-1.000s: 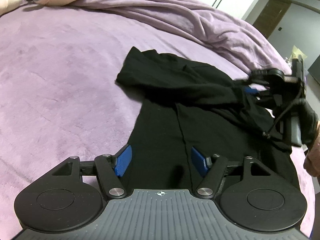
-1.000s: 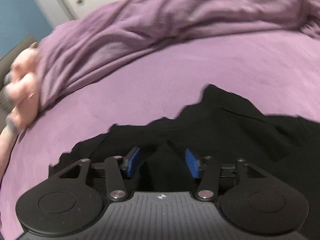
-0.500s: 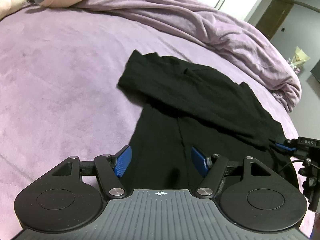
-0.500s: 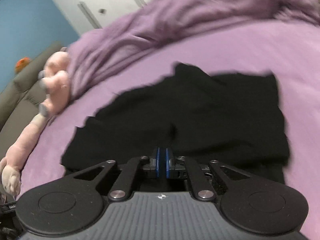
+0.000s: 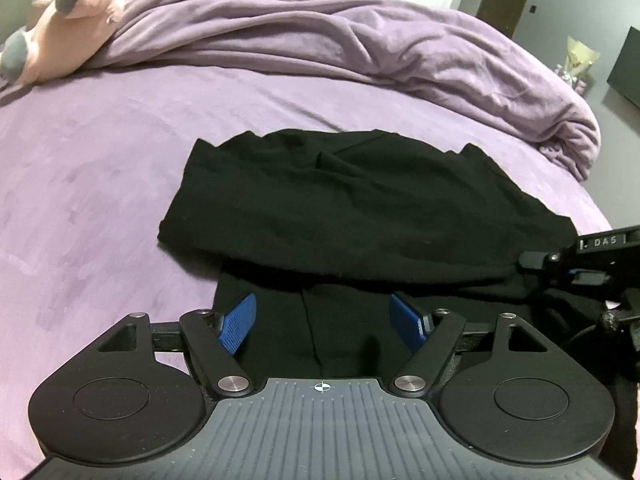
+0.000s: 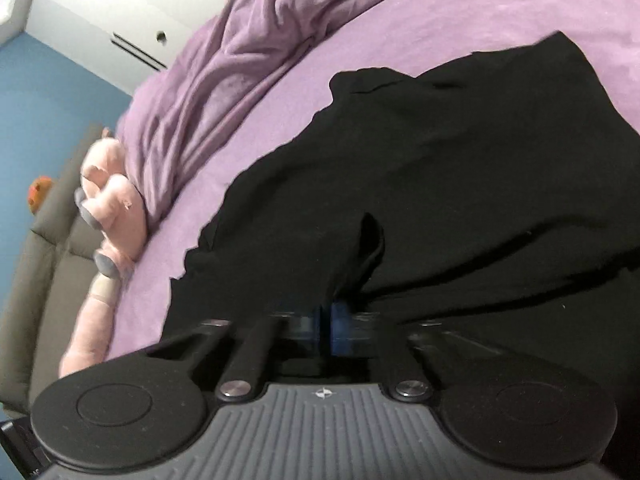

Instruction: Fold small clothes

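Observation:
A black garment (image 5: 352,208) lies on the purple bed, its upper part folded across the lower part. My left gripper (image 5: 323,322) is open and hovers over the garment's near end, holding nothing. My right gripper (image 6: 326,326) has its blue pads pressed together on a fold of the black garment (image 6: 460,184) at its near edge. The right gripper also shows at the right edge of the left wrist view (image 5: 592,268), at the garment's right side.
A bunched purple blanket (image 5: 360,40) lies along the far side of the bed. A pink plush toy (image 5: 68,20) sits at the far left, also in the right wrist view (image 6: 112,208). The bed's right edge (image 5: 600,216) drops to the floor.
My right gripper closed on the garment's edge and dragged it over, laying the upper part flatter across the lower part. My left gripper stayed open and shifted slightly.

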Motion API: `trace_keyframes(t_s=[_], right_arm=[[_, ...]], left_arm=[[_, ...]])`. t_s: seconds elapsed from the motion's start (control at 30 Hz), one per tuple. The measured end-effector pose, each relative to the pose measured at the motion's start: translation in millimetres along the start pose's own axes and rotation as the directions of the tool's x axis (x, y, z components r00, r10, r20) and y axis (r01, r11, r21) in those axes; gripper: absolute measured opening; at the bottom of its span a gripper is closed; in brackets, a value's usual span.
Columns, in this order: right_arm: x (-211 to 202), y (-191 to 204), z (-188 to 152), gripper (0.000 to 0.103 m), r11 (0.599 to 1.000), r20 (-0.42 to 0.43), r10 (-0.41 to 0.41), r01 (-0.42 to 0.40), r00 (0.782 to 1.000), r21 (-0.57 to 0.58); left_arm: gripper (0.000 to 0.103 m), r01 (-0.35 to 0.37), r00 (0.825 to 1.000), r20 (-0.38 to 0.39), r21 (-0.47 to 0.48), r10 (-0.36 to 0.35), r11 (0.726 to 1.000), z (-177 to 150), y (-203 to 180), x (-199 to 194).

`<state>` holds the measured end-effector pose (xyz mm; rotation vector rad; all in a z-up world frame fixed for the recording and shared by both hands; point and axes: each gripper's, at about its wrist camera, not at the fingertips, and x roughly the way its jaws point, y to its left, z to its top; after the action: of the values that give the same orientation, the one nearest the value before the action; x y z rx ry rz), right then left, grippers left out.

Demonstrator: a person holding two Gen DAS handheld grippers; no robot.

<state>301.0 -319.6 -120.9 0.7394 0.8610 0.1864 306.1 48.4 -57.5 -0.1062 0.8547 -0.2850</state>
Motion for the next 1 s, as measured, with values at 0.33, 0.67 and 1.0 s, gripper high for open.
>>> trace_keyframes(t_s=[0.33,0.67,1.0], right_arm=[[-81.4,48.9,39.1,0.004,0.938,0.361,-0.067,0.182,0.93,-0.295],[-74.6,-58.8,49.9,0.025,0.974,0.227,-0.2,0.219,0.953,-0.062],[-71.3,-48.7,49.6,0.004,0.985,0.274,-0.107,0.14,0.956,-0.102]], left_arm=[[0.079,-0.058,0.998,0.005,0.024,0.057,0.998,15.9,-5.2,14.5],[0.079,-0.084,0.996,-0.029,0.047,0.085,0.995,19.5,-9.4,34.0],[0.079,-0.129,0.99,-0.042,0.056,0.131,0.99,23.2,-3.3,42.4]])
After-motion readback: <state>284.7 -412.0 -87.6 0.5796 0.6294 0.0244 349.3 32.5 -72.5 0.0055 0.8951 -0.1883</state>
